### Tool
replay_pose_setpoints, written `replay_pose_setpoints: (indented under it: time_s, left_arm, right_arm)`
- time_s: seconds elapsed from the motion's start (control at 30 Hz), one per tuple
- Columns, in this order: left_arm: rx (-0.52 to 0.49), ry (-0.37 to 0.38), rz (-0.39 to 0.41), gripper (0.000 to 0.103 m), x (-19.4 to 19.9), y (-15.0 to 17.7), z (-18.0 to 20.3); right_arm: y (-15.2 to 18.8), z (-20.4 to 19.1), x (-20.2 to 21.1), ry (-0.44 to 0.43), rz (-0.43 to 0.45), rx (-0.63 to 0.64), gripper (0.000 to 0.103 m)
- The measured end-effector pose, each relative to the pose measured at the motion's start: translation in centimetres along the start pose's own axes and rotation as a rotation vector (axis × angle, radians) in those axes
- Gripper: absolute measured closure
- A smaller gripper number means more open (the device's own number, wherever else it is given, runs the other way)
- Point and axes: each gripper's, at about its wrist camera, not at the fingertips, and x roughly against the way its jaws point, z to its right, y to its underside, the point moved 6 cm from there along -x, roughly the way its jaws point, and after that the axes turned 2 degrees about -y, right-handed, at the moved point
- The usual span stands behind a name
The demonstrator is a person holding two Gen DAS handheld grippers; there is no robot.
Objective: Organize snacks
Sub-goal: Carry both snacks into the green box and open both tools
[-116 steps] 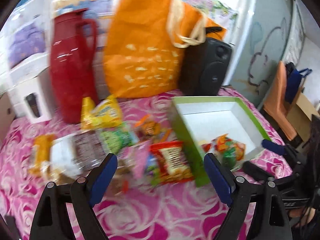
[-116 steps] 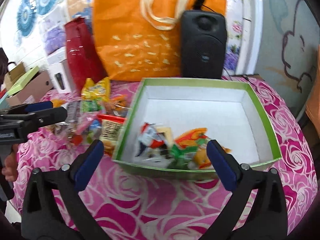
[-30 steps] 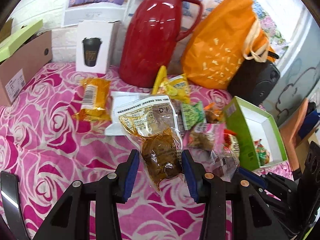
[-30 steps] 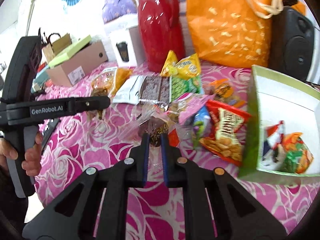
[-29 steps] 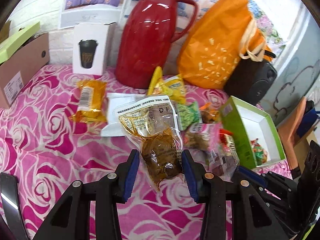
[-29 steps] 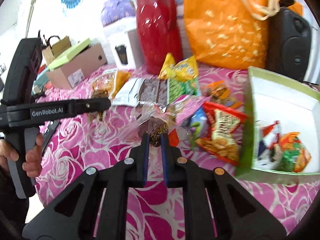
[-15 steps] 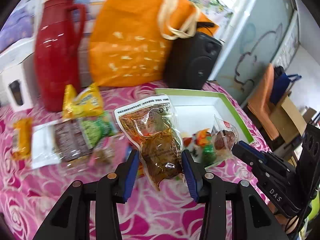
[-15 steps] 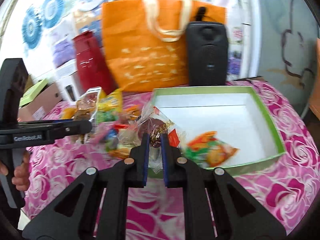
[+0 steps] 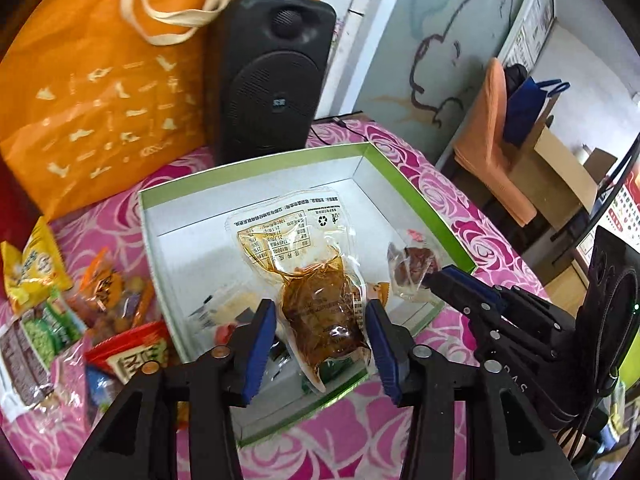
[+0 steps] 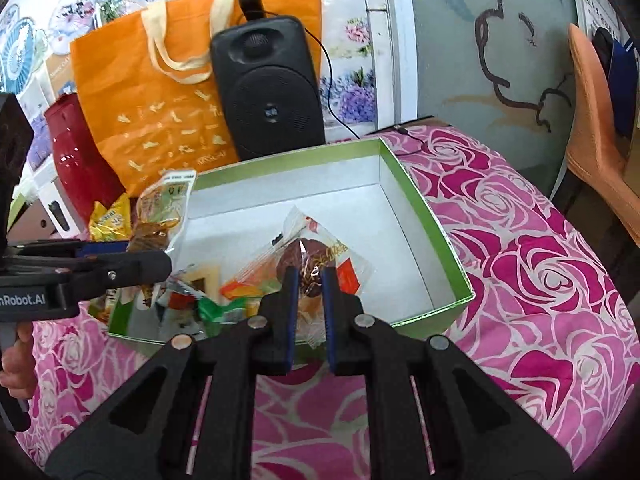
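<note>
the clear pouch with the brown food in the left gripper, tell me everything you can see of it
The clear pouch is a vacuum-sealed plastic bag holding dark brown, glossy food in its lower half. Its flat upper half bears a printed label and a recycling mark. The left gripper clamps its lower part, holding it upright above the green box.

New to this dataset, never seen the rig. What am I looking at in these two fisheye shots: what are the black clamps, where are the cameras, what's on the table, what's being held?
No robot: a person carries one hand-held gripper in each hand, with a camera on each looking along its two blue-padded fingers.

Left wrist view: the left hand-held gripper is shut on a clear vacuum pouch of brown food, held over the green-rimmed white cardboard box.

Right wrist view: the right hand-held gripper is shut on a clear-wrapped dark round snack, also over the box.

The pink rose-patterned tablecloth also carries loose snack packets, an orange tote bag, a black speaker and a red jug.
</note>
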Motion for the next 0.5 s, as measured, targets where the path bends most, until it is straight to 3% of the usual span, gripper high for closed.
replay_pose_setpoints:
  time_s: [0.03,0.07,0.1,0.17,0.33,0.5]
  left_arm:
    - [-0.011,-0.023,0.022,0.043,-0.1,-0.1,0.1]
    - [-0.015,-0.045,0.034,0.022,0.0,-0.1,0.0]
    - [-0.014,-0.088,0.059,0.014,0.4,-0.1,-0.3]
    - [-0.008,-0.104,0.106,0.012,1.4,0.0,-0.9]
    - [0.039,-0.124,0.104,0.012,2.5,0.5,-2.7]
    - [0.094,-0.121,0.101,0.012,4.9,2.1,-3.8]
  right_arm:
    - [0.2,0.0,-0.3,0.010,-0.005,0.008,0.088]
    - [0.3,0.1,-0.5,0.028,-0.009,0.021,0.078]
    - [0.5,0.2,-0.5,0.045,-0.011,0.032,0.055]
    - [0.8,0.3,-0.2,0.080,0.013,0.054,0.024]
    - [1.0,-0.8,0.0,0.054,0.004,0.063,0.019]
    - [0.6,-3.1,1.1,0.000,0.001,0.079,0.003]
